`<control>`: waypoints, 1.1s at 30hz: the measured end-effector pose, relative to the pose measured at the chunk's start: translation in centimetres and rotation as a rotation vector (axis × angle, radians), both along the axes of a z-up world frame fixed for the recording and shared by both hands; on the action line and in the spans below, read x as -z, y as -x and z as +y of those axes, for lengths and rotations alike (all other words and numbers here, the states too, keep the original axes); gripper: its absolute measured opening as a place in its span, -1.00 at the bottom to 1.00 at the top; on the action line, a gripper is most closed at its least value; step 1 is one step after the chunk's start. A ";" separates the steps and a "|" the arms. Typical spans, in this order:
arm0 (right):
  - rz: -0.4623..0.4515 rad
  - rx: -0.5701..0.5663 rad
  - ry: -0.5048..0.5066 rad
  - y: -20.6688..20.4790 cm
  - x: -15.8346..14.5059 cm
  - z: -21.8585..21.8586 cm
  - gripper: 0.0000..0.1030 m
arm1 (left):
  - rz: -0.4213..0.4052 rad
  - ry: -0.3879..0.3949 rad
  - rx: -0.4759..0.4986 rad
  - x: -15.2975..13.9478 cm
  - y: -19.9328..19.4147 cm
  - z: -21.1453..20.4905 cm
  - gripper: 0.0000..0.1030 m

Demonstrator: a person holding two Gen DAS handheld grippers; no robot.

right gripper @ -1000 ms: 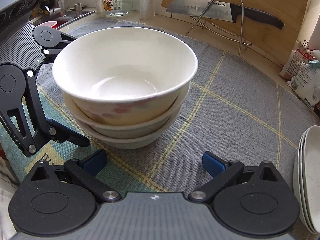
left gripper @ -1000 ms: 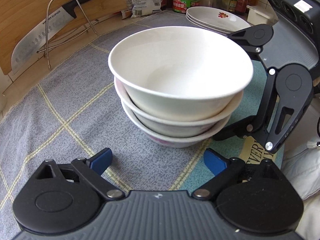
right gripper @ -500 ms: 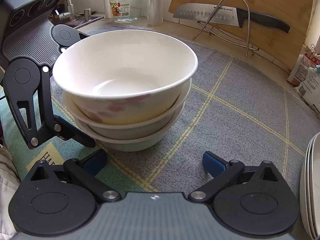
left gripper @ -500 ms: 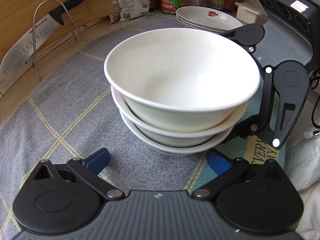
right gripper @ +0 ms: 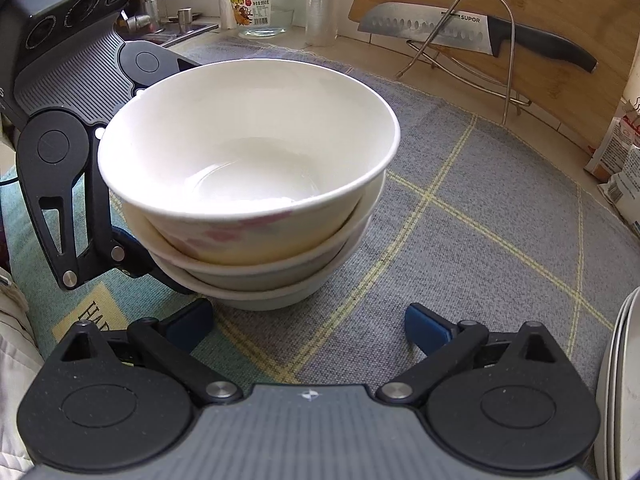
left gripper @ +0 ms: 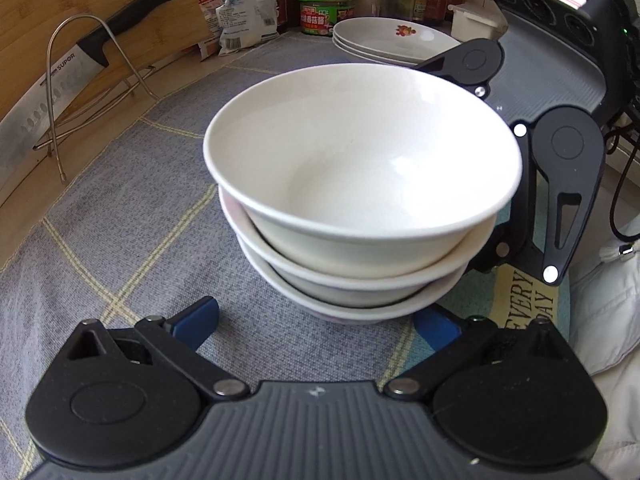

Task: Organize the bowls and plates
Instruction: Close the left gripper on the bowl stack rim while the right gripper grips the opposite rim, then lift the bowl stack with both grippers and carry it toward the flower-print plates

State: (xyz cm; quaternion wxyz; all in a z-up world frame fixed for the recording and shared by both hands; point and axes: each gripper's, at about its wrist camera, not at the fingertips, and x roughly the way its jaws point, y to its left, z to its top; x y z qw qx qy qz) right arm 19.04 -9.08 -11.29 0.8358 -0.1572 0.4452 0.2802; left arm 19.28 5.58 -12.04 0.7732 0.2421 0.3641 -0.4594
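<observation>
Bowls: stack of three white bowls (left gripper: 362, 200) nested upright on a grey cloth mat (left gripper: 120, 240) with pale yellow grid lines. The top bowl sits deepest in view; the right wrist view shows faint pink markings on its outer wall (right gripper: 248, 184).
Stack position: near the mat's edge closest to the person, where a teal patch with printed lettering begins (left gripper: 532, 300).
Left gripper: (left gripper: 316, 320) blue pads spread wide, low on the mat, one pad either side of the stack's base. Whether the pads touch the bottom bowl cannot be told. In the right wrist view its black linkage (right gripper: 76, 200) stands at the far left side of the stack, close against the bowls.
Right gripper: (right gripper: 308, 326) jaws also spread wide, pads just short of the bottom bowl, holding nothing. From the left wrist view its black body (left gripper: 560, 176) sits just behind the right side of the stack.
Plates: a stack of white plates (left gripper: 394, 38) with a small red motif, well apart from the bowls at the far side of the mat; their rims show at the right edge of the right wrist view (right gripper: 620, 380).
Surroundings: kitchen knife (right gripper: 472, 30) resting on a wire rack (right gripper: 492, 44) against a wooden cutting board (right gripper: 560, 8); glass jar (right gripper: 264, 0) by the sink; food packets (left gripper: 240, 12) beyond the mat.
</observation>
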 end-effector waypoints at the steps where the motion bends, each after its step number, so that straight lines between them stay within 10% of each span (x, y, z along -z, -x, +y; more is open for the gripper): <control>1: 0.004 -0.002 0.000 -0.2 0.0 0.0 1.00 | 0.001 0.000 0.007 0.0 -0.2 0.0 0.98; 33: 0.017 -0.200 0.005 -0.5 -2.0 1.9 0.61 | 0.069 0.009 0.278 -1.2 -1.9 -0.3 0.58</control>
